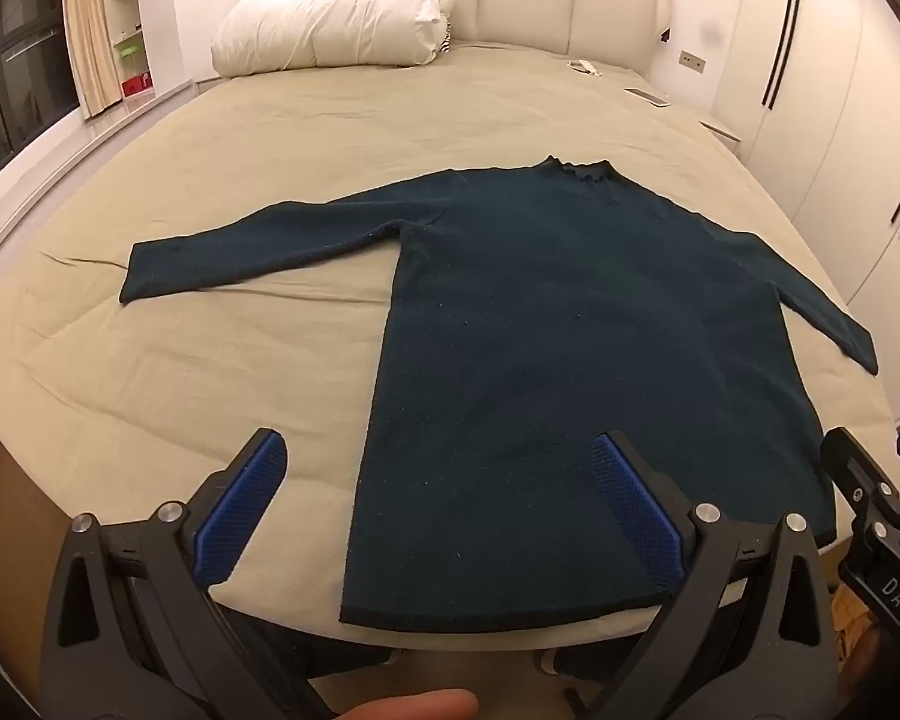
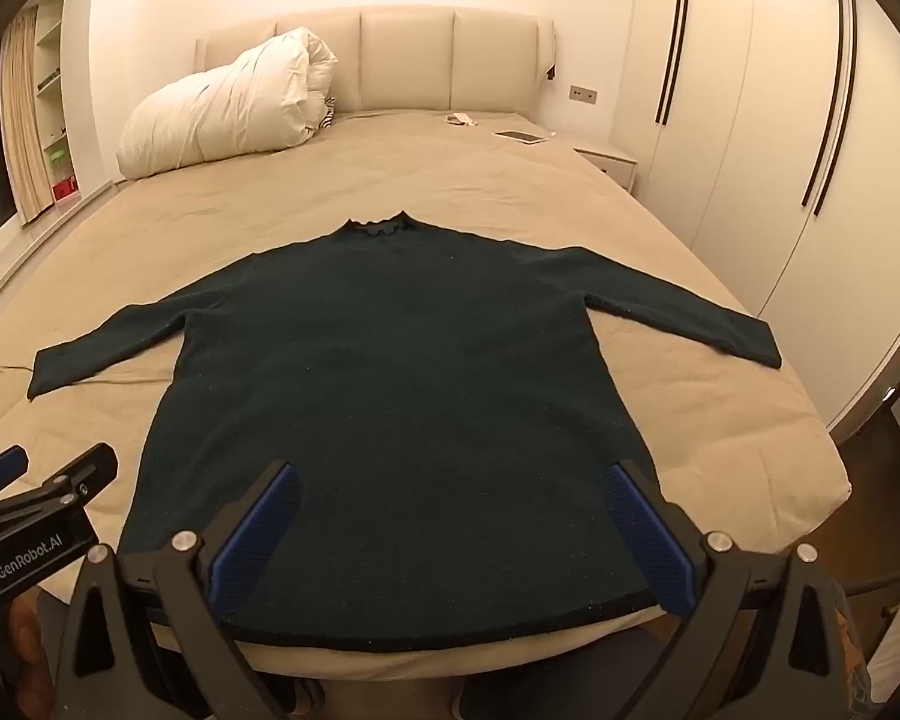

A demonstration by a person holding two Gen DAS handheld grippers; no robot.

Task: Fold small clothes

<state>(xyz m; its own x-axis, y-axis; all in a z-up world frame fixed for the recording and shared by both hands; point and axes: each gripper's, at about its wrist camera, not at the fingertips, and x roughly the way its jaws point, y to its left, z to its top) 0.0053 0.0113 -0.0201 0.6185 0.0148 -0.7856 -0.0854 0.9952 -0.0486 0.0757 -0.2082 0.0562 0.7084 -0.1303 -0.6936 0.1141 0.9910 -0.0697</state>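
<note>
A dark teal long-sleeved sweater (image 1: 546, 312) lies flat on the bed, sleeves spread out, collar away from me and hem at the near edge; it also shows in the right wrist view (image 2: 390, 396). My left gripper (image 1: 441, 450) is open and empty above the hem's left corner. My right gripper (image 2: 453, 480) is open and empty above the hem's middle, and shows at the right edge of the left wrist view (image 1: 876, 450). The left gripper appears at the left of the right wrist view (image 2: 48, 462).
The bed's beige sheet (image 1: 210, 360) has a rolled white duvet (image 1: 336, 18) at the headboard. A remote (image 2: 461, 119) and a tablet (image 2: 522, 137) lie at the far right. White wardrobes (image 2: 750, 120) stand right, a nightstand (image 2: 609, 162) beside the bed.
</note>
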